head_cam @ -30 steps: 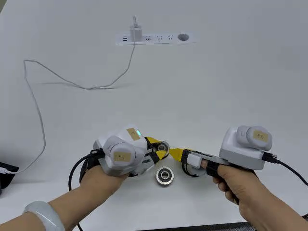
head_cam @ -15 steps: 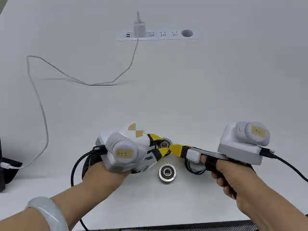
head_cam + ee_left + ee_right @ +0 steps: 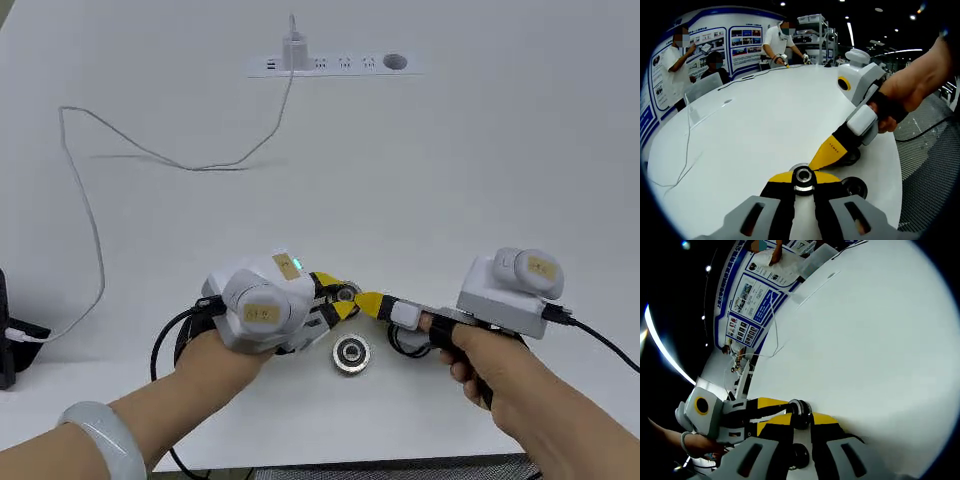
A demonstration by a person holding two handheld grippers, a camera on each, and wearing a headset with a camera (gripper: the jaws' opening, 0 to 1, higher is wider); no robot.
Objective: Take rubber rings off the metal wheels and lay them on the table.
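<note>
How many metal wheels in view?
2. One wheel sits gripped by the left gripper, the right gripper at it; a second wheel lies on the table nearer the person. Others may be hidden.

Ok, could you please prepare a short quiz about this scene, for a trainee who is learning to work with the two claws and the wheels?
1. True or false: the left claw holds a metal wheel between its jaws.
2. Choose one. Where is the second metal wheel?
A) lying on the table, between the person's two hands
B) standing at the far edge of the table
C) hanging from the right claw
3. Short answer: what does the white cable run up to at the far side of the table?

Key: 1 true; 2 A; 3 the power strip.
</note>
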